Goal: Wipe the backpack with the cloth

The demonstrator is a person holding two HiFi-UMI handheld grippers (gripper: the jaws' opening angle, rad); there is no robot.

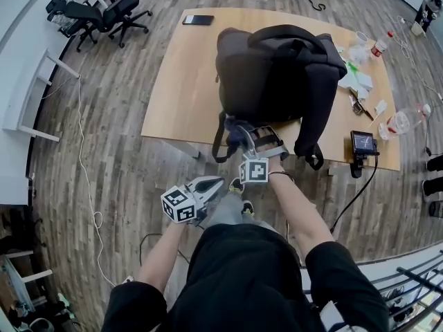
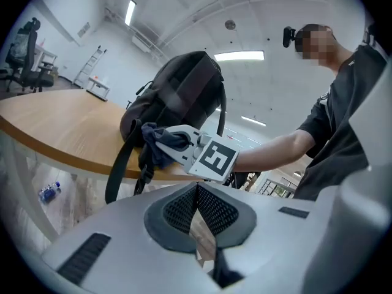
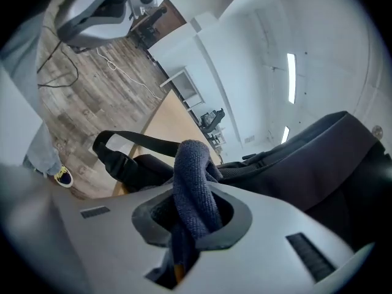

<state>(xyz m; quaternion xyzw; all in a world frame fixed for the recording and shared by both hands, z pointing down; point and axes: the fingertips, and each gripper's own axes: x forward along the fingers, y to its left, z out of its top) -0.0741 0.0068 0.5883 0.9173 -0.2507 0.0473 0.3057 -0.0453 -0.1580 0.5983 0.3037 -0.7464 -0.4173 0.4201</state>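
A black backpack stands upright on the wooden table, its straps hanging over the near edge. My right gripper is shut on a dark blue cloth, held against the backpack's lower front by the near table edge. The cloth and right gripper also show in the left gripper view, in front of the backpack. My left gripper hangs lower, off the table over the floor, jaws together with nothing between them.
A phone lies at the table's far edge. Bottles, cups, papers and a small screen device crowd the table's right side. Office chairs stand at the far left. Cables trail on the wooden floor.
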